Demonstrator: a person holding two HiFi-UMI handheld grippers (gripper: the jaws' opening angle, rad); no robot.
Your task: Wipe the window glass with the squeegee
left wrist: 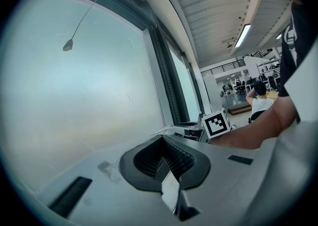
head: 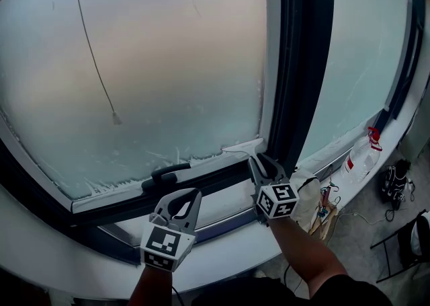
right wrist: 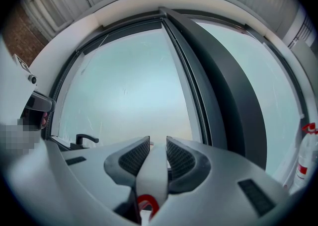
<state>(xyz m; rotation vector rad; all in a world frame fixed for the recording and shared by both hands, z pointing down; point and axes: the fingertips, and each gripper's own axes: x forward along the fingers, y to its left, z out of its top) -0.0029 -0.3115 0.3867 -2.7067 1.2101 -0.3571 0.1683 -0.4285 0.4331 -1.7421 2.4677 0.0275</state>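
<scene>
Head view: the frosted window glass (head: 154, 62) fills most of the frame, with a thin cord (head: 94, 56) hanging down across it. The white squeegee (head: 243, 145) lies with its blade against the bottom right corner of the pane, just above the frame. Its handle runs down into the right hand-held gripper (head: 267, 163), which points up at the glass. The left hand-held gripper (head: 190, 198) hangs lower and to the left, just below the black window handle (head: 163, 175) and apart from the glass. Further right, a spray bottle (head: 361, 158) with a red trigger stands on the sill before the second pane.

Left gripper view: the left hand-held gripper (left wrist: 162, 143) has its ribbed pads pressed together at the tips, with nothing between them. Beyond it stand the pale glass and the marker cube (left wrist: 214, 124) of the other tool, with the person's forearm (left wrist: 258, 130) behind it.

Right gripper view: the right hand-held gripper (right wrist: 157, 143) pinches the squeegee's white handle between both pads, and a red ring (right wrist: 146, 204) shows at the handle's near end. The glass rises straight ahead, the dark frame post to its right.
</scene>
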